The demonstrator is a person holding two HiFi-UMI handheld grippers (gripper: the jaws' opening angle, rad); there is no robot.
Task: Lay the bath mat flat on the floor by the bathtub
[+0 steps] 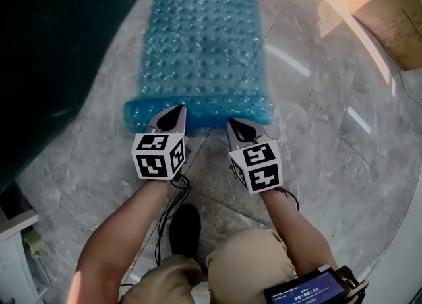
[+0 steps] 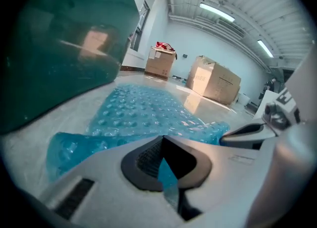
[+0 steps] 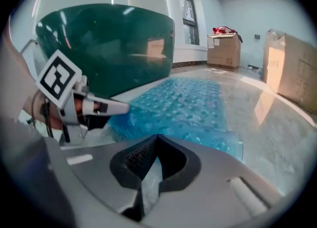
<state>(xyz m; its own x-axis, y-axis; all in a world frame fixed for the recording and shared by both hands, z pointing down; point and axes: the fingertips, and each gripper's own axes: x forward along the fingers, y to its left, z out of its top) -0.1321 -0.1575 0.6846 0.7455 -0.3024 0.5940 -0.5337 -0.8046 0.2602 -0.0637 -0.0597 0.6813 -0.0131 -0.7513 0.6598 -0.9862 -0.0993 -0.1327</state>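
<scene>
Both left tool [image 1: 177, 109] and right tool [image 1: 233, 123] pinch the 6 o'clock edge of the bumpy blue plastic bath mat [image 1: 201, 45]; next, probably lay it flat.

The light is bright and even. In the head view, white glare streaks lie on the glossy floor [image 1: 310, 65] ahead and to the right of the right gripper [image 1: 241, 128], while the bathtub [image 1: 59, 45] to the left of the left gripper [image 1: 173, 117] sinks into near-black shadow. The bath mat [image 1: 201, 45] ahead of both looks soft and slightly smeared. Both gripper views bend strongly at the edges into dark rounded corners (a fisheye look), with the nearest gripper bodies blurred. Ceiling strip lights [image 2: 218, 12] glow high beyond the left gripper, and the bathtub's shiny wall carries a pale reflection.
</scene>
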